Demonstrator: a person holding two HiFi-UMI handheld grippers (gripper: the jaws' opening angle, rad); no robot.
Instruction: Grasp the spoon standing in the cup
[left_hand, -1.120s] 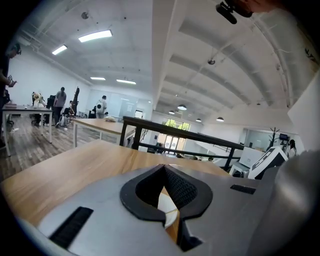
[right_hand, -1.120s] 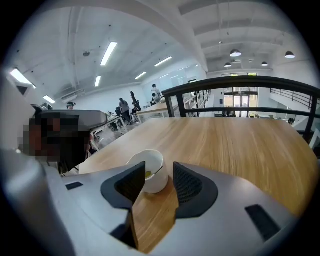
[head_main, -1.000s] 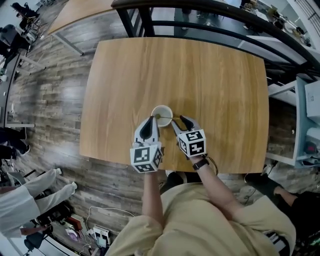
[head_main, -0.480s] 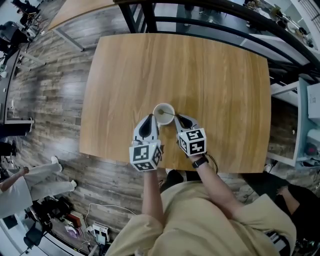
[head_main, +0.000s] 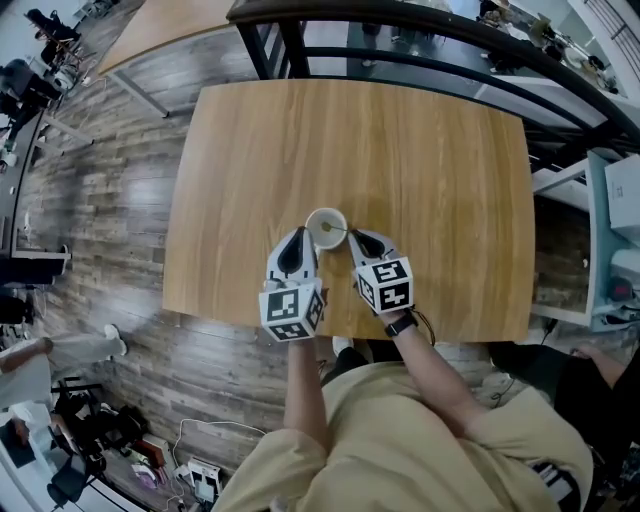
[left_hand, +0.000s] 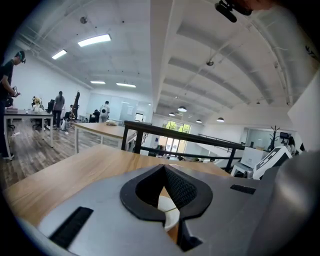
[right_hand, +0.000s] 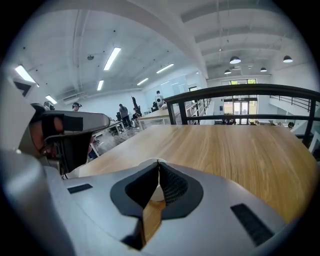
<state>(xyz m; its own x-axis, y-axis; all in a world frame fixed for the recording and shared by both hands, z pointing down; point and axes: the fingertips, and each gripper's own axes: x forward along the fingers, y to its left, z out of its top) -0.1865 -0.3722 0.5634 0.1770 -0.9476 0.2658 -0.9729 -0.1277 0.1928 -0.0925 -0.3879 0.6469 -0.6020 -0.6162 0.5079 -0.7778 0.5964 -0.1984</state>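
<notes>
While your right gripper (head_main: 352, 236) pinches the spoon (head_main: 338, 231) at the cup (head_main: 310, 218), jaws nearly together, the grasp looks made; next, lift straight up

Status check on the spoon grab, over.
Right hand-held gripper shut on spoon handle. Left hand-held gripper shut, empty, beside cup. Spoon's other end in cup. Nothing in the way.

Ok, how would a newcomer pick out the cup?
Find the big wooden table; near the person's edge the left tool and right tool point inward. Between their tips stands the cup: small, white, round, with a thin spoon leaning toward the right tool.
</notes>
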